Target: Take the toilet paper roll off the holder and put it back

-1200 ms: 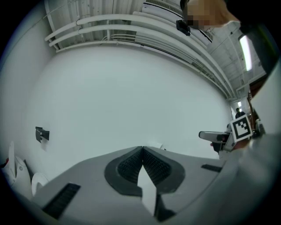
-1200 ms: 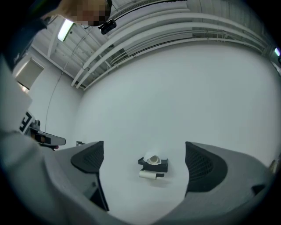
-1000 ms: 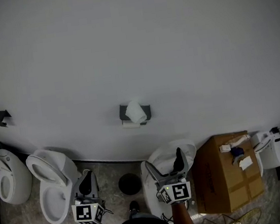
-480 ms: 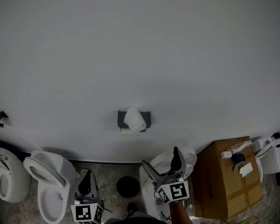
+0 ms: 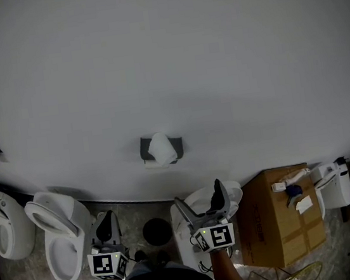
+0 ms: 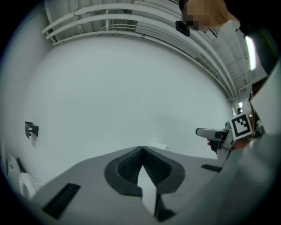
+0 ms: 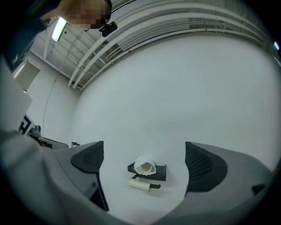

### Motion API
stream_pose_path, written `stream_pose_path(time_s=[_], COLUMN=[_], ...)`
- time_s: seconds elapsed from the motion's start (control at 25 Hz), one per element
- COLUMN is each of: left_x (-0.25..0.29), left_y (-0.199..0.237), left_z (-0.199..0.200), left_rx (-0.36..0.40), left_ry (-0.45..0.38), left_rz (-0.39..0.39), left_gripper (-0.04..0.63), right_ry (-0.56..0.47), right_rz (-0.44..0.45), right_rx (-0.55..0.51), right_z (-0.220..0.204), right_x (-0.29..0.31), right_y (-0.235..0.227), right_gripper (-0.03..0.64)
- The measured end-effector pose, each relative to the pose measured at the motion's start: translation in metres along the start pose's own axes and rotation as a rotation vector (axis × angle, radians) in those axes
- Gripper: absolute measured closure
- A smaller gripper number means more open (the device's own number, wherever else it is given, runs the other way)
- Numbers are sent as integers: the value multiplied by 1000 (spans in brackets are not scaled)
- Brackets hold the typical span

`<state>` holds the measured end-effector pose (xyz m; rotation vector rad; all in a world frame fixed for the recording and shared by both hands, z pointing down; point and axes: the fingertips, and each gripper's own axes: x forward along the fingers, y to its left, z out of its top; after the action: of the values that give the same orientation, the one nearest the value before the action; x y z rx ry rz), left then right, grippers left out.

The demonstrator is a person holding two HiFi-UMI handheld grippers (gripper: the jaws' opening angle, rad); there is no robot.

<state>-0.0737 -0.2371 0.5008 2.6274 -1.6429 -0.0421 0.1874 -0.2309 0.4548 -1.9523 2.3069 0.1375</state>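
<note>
Two tools sit low in frame: our left tool (image 5: 107, 219) is shut on nothing, our right tool (image 5: 198, 196) wide open and empty. At frame centre the toilet paper roll (image 5: 160, 147) rests on the wall holder (image 5: 176, 147). We judge it light and squashy, so pinch its sides gently.

White toilet (image 5: 64, 242), cardboard box (image 5: 281, 221) (well apart)

Between the grey jaws of the right gripper (image 5: 198, 194), whose pads (image 7: 90, 157) were black and ribbed, a white toilet paper roll (image 7: 145, 165) sat on a black holder (image 7: 160, 172) against a pale grey wall (image 7: 175, 88). The left gripper (image 5: 107, 218) carried black-and-white square markers.
</note>
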Motion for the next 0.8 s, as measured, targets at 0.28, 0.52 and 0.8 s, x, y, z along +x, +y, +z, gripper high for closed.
stream_pose_path(time_s=[0.28, 0.52, 0.8], left_x=[15, 23, 25], left_y=[3, 14, 30], left_z=[13, 16, 6], left_rx=[-15, -1, 11], left_ry=[14, -9, 3], left_rz=[-50, -72, -89], left_gripper=[592, 592, 592], right_ry=[-7, 8, 27], right_rz=[-61, -95, -114], right_rx=[3, 15, 15], right_z=[-2, -18, -36], right_x=[3, 9, 21], right_y=[-5, -4, 0], right_gripper=[58, 58, 58])
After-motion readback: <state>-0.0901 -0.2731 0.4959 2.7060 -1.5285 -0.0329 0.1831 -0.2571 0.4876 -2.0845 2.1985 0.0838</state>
